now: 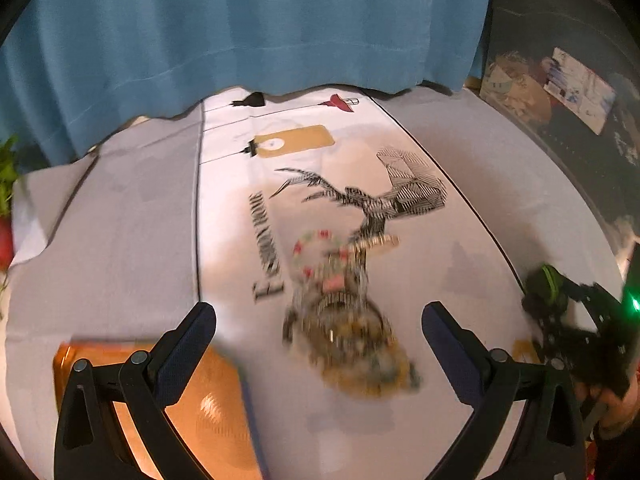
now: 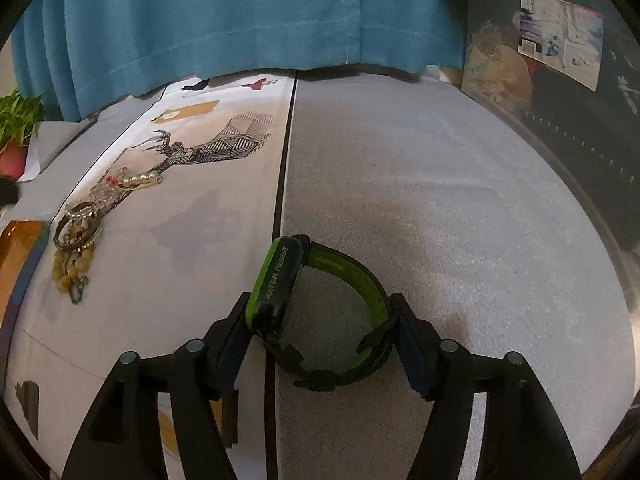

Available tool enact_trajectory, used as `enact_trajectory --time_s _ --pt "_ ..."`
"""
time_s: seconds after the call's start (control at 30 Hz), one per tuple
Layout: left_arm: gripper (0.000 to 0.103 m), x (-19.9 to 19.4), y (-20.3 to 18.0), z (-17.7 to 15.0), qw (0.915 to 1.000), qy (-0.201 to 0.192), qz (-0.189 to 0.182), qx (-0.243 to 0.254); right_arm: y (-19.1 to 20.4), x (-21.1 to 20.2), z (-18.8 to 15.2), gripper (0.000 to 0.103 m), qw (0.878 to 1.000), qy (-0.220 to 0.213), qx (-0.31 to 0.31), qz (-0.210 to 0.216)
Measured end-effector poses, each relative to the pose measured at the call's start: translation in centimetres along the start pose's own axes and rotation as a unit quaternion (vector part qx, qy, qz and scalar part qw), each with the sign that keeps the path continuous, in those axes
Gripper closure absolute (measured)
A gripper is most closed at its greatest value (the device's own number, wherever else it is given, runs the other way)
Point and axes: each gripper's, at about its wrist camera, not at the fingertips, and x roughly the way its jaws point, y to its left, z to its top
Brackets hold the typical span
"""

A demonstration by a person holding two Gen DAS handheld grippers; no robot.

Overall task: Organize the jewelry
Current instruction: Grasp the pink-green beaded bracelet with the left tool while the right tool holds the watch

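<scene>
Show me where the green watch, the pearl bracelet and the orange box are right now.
green watch (image 2: 276, 284): right wrist view, on the case side.
pearl bracelet (image 2: 144, 179): right wrist view, on the pearl row.
orange box (image 1: 208, 408): left wrist view, on its top.

Home room, blue curtain (image 2: 248, 20), clothed table (image 2: 440, 200), potted plant (image 2: 16, 128)

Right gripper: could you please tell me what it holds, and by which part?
The watch, gripped across its looped strap and case by the right gripper.
</scene>
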Motion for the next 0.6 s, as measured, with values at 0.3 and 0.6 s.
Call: enact_trajectory --time_s 0.3,0.6 --pt "0.009 7.1 2.9 3.2 0.9963 0.059 -0.01 -0.062 -0.2 0.5 0.5 0.027 1.0 0.005 0.002 0.001" --pt "0.054 9.6 4.7 2.7 0.9889 0.095 -0.032 -0.109 -0.1 0.6 0.5 0.028 1.0 0.005 0.002 -0.001"
